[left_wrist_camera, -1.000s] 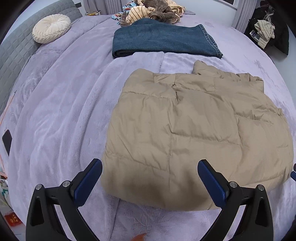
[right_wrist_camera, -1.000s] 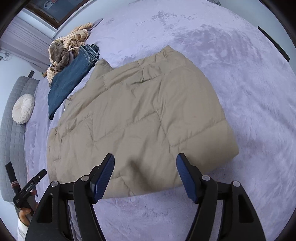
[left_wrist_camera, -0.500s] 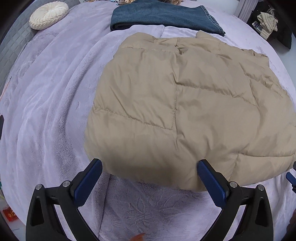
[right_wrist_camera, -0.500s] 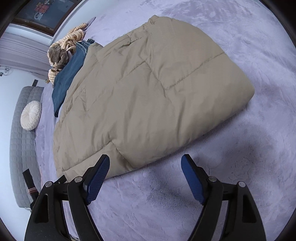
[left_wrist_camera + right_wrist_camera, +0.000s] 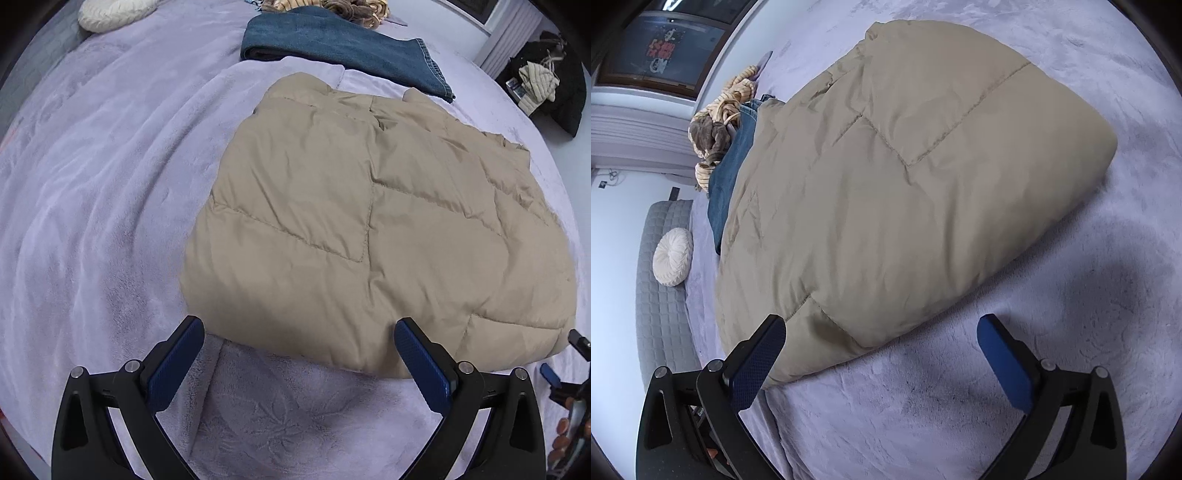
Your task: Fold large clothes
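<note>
Lying puffy and slippery on the lilac plush bed (image 5: 92,192), the tan quilted down jacket (image 5: 369,229) wants pinching deep at its near hem; left gripper (image 5: 299,354) and right gripper (image 5: 882,350) jaws both gape empty.

The left gripper (image 5: 299,354) and right gripper (image 5: 881,354) are both spread wide, with bare blanket (image 5: 110,192) under each. The jacket (image 5: 369,229) lies just ahead, its near edge between each pair of fingers. Blanket lies open along the jacket's left and right sides. Jeans (image 5: 332,40) bound the jacket's far edge; a pillow (image 5: 114,13) sits well off, far left.
</note>
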A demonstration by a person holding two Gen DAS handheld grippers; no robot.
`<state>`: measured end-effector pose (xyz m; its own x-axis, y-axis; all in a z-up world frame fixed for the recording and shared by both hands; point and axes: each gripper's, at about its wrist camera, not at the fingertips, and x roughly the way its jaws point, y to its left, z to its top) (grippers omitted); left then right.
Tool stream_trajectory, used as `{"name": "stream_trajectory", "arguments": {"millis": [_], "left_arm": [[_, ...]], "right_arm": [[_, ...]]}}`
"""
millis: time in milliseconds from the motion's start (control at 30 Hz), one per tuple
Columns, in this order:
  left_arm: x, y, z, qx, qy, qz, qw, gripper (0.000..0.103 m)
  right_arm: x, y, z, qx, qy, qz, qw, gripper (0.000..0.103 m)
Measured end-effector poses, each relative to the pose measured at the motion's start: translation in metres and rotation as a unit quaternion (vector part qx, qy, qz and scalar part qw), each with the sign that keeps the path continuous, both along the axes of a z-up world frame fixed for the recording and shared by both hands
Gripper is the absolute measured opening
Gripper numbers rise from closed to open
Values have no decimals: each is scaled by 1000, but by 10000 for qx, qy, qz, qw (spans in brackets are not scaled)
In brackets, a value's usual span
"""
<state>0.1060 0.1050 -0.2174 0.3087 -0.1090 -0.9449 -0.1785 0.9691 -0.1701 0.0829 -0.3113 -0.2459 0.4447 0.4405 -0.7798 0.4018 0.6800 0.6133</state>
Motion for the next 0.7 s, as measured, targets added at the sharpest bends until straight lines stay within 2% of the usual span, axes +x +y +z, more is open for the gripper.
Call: {"name": "stream_trajectory", "arguments": {"millis": [67,133,233,333,500,700], "left_arm": [[-3,13,-5,-721,21,150,9973,103],[-8,24,-10,-1381,-32,345,9898,103],[-13,35,-17,-1882,-83,504,9808,103],[-17,38,-29,-2227,40,534,9734,103],[-20,37,-47,-2518,174,639,9655,103],[3,39,-49,-2622,-217,860,9609,103]], "right_arm": [[-1,-3,-1,91,-33,-66,9999,103],[-1,-5,-3,178,-87,-137,9997,103],[1,-7,-6,369,-205,-252,9988,103],[4,-8,-10,583,-290,-364,9972,103],[11,-9,-17,943,-323,-591,9933,103],[23,-8,-21,1326,-488,-666,9877,103]]}}
